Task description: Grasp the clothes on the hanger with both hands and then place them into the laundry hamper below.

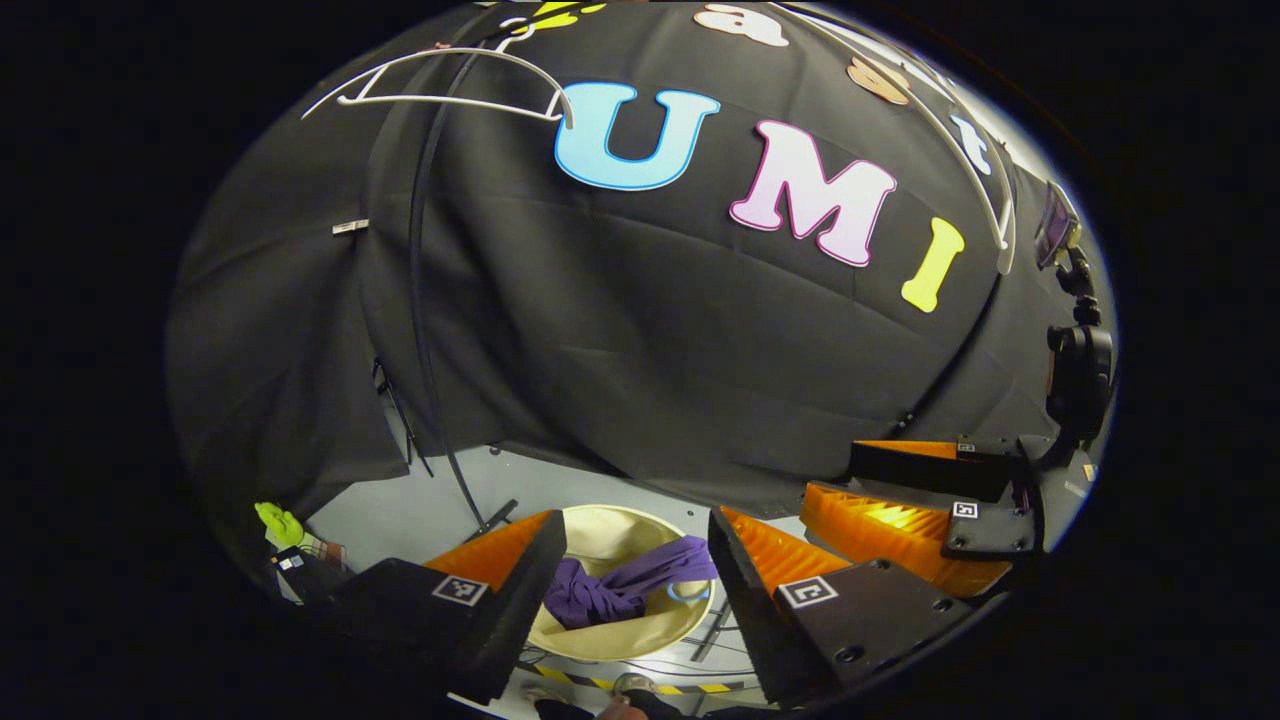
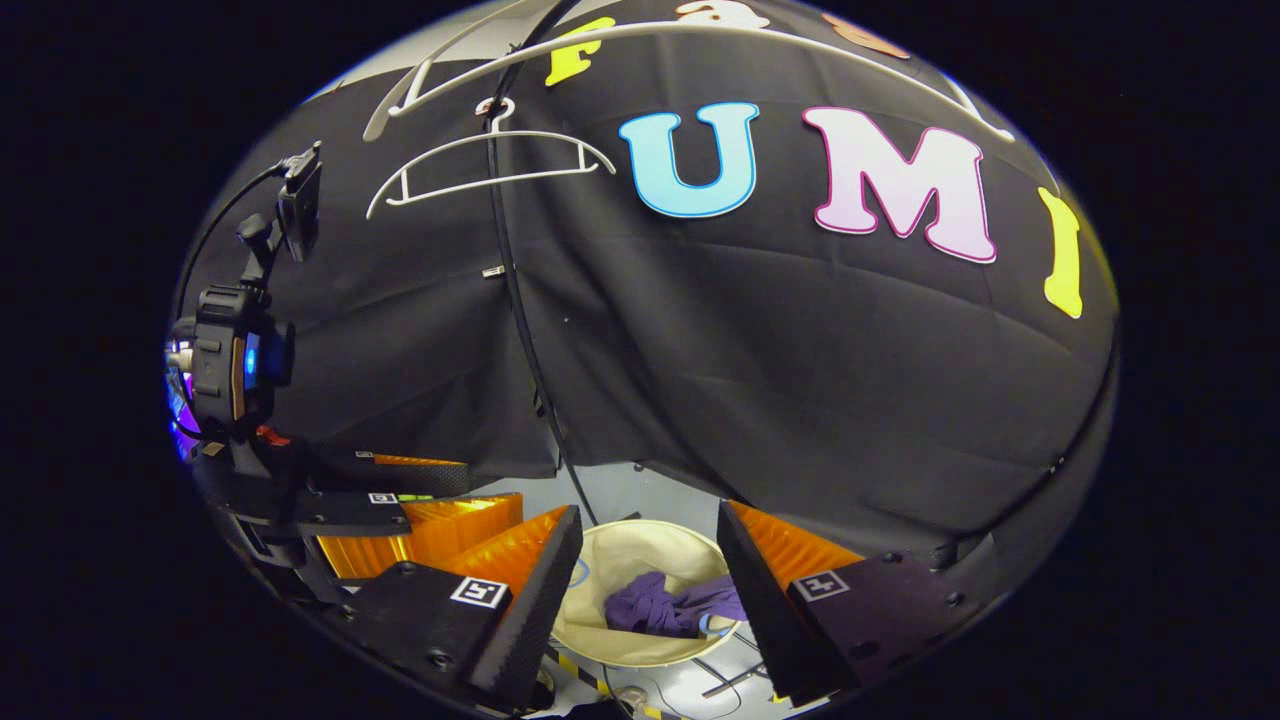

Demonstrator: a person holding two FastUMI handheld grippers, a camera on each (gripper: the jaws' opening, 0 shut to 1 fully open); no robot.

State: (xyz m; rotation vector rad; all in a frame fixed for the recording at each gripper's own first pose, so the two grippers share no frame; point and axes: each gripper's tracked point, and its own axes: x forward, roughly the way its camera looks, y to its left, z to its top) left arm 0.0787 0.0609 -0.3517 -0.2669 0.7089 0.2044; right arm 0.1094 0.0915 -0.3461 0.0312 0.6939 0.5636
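Purple clothes [image 1: 615,590] are sitting inside the laundry hamper [image 1: 640,632], a round beige one on the grey floor [image 1: 400,515], bunched up toward the middle w/ one end draped up to the rim on the right side in the left gripper view. Same pile shows in the right gripper view [image 2: 672,608], lying in the hamper [image 2: 620,645] bottom.

Left gripper [image 1: 637,575] hangs above the hamper, fingers spread wide apart, nothing between them, you look straight down thru the gap at the clothes. Right gripper [image 2: 650,575] is the same deal: fingers apart, holding nothing, hamper and clothes framed in the gap.

The two grippers are side by side and close. In the left gripper view the right one [image 1: 900,500] sits just off to the right, and in the right gripper view the left one [image 2: 420,510] is just off to the left w/ its camera mount sticking up above it.

Up top a white hanger [image 2: 490,165] hangs bare against the black cloth wall, also seen in the left gripper view [image 1: 450,85]. A thin black cable [image 2: 520,320] runs down the wall below it. Yellow/black hazard tape [image 1: 650,687] on the floor near the hamper.
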